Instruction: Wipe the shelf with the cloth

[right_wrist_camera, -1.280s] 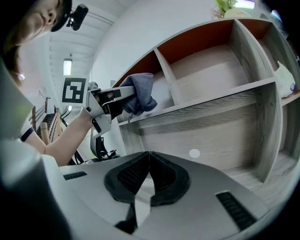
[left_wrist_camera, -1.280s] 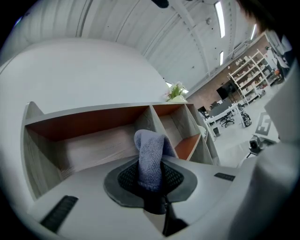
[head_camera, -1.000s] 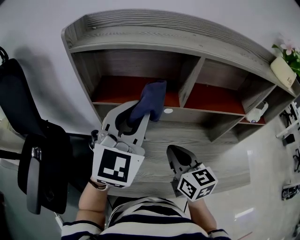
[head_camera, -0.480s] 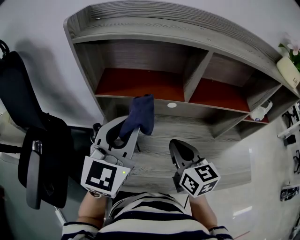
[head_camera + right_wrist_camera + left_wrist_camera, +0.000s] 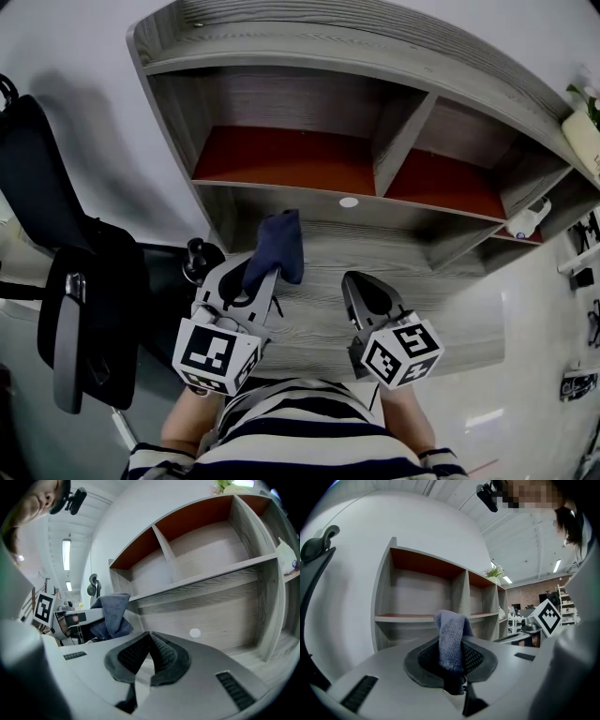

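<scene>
- Now the left gripper (image 5: pixel 265 281) is seen pulled back toward the person, over the grey wooden desktop (image 5: pixel 412 281) below the shelf unit.
- Its jaws are clamped tight on the lower end of a dark blue cloth (image 5: pixel 278 246), whose free end stands up and flops over above them.
- One second earlier the cloth was pressed into the left compartment, at the red-brown shelf board (image 5: pixel 281 159); half a second ago it had already been drawn out past the front edge.
- At this moment the cloth is well clear of that board and touches nothing but the jaws.
- The right gripper (image 5: pixel 354 279) has hardly been moved: it is held just beside the left one, over the desktop, its jaws pressed together with nothing between them.
- A black office chair (image 5: pixel 66 281) is seen at the left, apart from the work.
- Judged from this, one wiping stroke on the left compartment has been ended; the right compartment's board appears still to be wiped, or the task is being closed off.
</scene>
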{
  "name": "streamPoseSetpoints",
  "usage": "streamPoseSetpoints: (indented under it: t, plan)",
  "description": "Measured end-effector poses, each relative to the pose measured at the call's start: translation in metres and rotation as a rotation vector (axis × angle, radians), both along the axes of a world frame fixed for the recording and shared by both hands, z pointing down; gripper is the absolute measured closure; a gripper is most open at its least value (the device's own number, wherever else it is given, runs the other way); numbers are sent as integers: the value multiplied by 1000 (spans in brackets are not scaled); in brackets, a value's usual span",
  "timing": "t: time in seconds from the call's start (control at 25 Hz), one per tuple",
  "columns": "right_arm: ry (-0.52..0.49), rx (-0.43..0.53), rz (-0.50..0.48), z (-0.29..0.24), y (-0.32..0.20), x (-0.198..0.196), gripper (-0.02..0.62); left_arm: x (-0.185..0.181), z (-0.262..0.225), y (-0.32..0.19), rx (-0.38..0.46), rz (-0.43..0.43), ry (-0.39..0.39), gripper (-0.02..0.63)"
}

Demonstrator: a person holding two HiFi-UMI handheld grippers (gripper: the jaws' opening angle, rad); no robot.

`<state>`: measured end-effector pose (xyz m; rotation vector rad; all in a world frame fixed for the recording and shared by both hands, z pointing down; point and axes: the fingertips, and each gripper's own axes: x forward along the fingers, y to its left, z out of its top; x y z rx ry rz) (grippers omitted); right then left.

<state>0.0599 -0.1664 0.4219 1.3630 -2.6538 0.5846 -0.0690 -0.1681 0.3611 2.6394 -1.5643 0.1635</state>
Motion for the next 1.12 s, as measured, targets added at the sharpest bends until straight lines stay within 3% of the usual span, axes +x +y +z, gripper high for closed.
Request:
streamPoseSetpoints:
  t: [0.6, 1.12]
  plan:
    - [22, 10, 33, 1, -4, 4, 569, 0, 58, 6, -178, -19, -18, 540]
    - [10, 12, 50, 0, -8, 6, 569, 6, 68, 3, -210, -5, -27, 540]
